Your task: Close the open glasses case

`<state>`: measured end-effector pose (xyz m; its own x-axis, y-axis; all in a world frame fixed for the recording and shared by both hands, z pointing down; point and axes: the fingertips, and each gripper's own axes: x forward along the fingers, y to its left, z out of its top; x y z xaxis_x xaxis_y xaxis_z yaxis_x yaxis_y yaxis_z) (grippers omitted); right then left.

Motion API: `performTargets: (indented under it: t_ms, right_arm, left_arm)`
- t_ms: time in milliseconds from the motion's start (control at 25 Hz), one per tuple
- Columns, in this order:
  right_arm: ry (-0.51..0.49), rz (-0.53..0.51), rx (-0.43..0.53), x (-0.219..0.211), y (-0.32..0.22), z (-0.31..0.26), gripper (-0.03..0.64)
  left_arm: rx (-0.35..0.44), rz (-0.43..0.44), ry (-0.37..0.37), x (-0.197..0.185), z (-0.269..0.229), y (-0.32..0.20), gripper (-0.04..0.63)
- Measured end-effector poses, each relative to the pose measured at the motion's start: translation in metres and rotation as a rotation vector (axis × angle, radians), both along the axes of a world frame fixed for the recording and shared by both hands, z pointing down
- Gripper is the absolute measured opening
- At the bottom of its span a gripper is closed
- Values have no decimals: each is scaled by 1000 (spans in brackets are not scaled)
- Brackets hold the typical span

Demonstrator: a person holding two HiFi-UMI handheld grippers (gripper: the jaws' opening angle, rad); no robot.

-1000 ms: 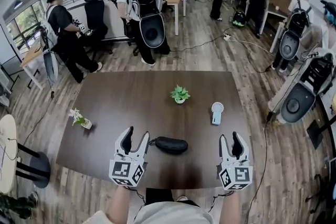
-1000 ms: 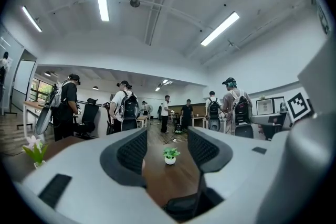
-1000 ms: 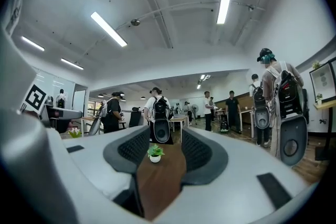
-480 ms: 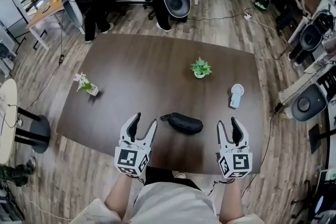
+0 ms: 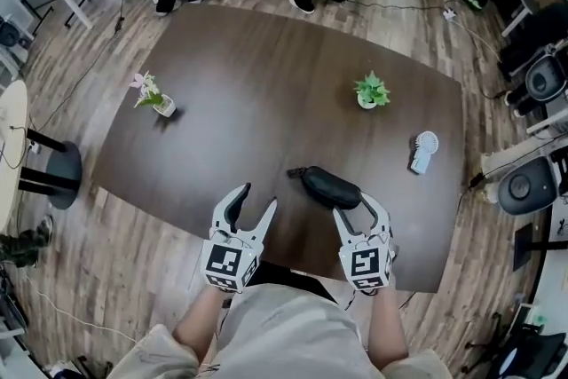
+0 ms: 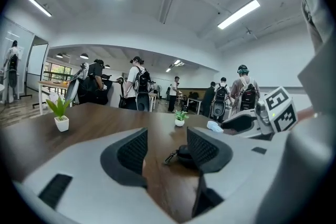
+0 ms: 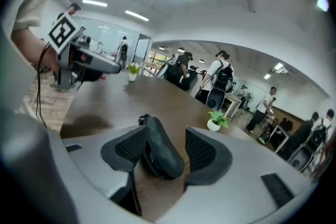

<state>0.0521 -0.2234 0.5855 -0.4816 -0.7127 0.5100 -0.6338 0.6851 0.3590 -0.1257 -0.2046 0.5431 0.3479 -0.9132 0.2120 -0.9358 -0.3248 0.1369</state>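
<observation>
My right gripper [image 5: 361,209] has just been opening its jaws with the black glasses case [image 5: 330,187] lying between them, while my left gripper [image 5: 256,198] gapes empty just left of it.

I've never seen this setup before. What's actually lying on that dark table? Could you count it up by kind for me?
glasses case: 1
potted plants: 2
small white fan: 1
Total: 4
</observation>
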Motion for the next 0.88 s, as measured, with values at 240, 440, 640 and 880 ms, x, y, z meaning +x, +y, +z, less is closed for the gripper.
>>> performTargets:
  t_ms: [240,440,640,880]
  right_arm:
    - [356,-156,16,-16,4,59,285]
    - [444,-178,7,-18,-1,82,327]
    - [477,-149,35,-14,-20,87,331]
    - [520,-116,53,-8,-42,90,291]
  left_arm:
    - [-51,-41,18,-16,20,9,238]
    - [-66,-59,18,-25,26,12,238]
    - [-79,-58,22,-25,31,11,236]
    - [-75,-35,20,-17,29,8,235]
